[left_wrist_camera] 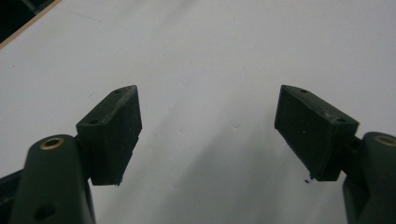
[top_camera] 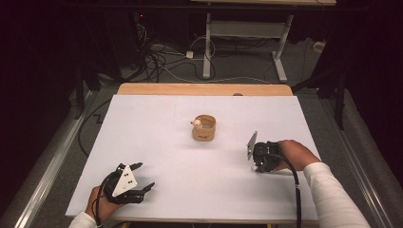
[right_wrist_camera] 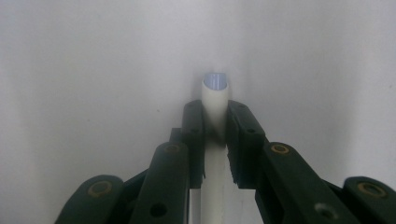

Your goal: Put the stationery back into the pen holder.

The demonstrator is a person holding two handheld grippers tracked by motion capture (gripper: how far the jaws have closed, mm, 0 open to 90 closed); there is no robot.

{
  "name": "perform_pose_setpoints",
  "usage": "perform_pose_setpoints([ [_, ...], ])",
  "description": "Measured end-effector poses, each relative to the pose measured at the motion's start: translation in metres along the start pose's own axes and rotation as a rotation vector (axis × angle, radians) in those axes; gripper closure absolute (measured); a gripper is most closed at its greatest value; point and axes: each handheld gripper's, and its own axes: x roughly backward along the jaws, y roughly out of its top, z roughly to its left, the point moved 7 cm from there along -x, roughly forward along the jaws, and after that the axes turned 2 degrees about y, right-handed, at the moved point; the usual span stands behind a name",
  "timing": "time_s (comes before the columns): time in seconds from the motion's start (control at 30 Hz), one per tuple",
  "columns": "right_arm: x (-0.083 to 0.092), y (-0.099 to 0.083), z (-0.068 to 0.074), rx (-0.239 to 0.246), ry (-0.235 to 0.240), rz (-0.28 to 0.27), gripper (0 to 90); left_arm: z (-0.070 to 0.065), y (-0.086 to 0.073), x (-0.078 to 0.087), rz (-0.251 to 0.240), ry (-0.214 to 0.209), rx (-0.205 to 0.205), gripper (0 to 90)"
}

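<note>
Now the right hand-held gripper point(right_wrist_camera: 215, 140) is clamped on a white stick point(right_wrist_camera: 215, 100) low over the table point(top_camera: 166, 142); left hand-held gripper point(left_wrist_camera: 208, 135) idles, jaws apart; next likely carry to the holder point(top_camera: 204, 128)

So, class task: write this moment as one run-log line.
left gripper: open, nothing between jaws | right gripper: shut on white tube | tan cup: mid-table, apart from both

Lab, black curtains point(top_camera: 28, 71), floor cables point(top_camera: 161, 61), test table point(top_camera: 190, 190)
</note>
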Motion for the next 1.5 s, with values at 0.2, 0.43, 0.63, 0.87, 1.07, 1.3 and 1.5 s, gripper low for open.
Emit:
perform_pose_setpoints([
  [0.2, 0.016, 0.005, 0.005, 0.021, -0.06, -0.102, 78.6, 0.001, 0.001, 0.001, -0.006, 0.005, 0.004, 22.4],
  [0.43, 0.052, 0.003, 0.004, -0.029, -0.174, -0.313, 78.6, 0.0, 0.002, 0.001, -0.003, 0.007, -0.002, 22.3],
  [0.63, 0.083, -0.001, 0.001, -0.111, -0.26, -0.511, 78.7, 0.001, 0.002, 0.001, -0.009, 0.011, 0.004, 22.3],
  [0.87, 0.107, 0.0, -0.006, -0.203, -0.367, -0.7, 78.7, 0.002, 0.003, 0.003, -0.017, 0.017, 0.006, 22.3],
  [1.07, 0.127, 0.007, -0.011, -0.275, -0.451, -0.871, 78.7, 0.003, 0.003, 0.004, -0.024, 0.022, 0.005, 22.3],
  [1.3, 0.141, 0.02, -0.015, -0.335, -0.501, -1.017, 78.8, 0.005, 0.004, 0.007, -0.035, 0.027, 0.011, 22.3],
  [1.5, 0.146, 0.034, -0.02, -0.37, -0.509, -1.081, 78.7, 0.006, 0.004, 0.008, -0.038, 0.029, 0.007, 22.3],
])
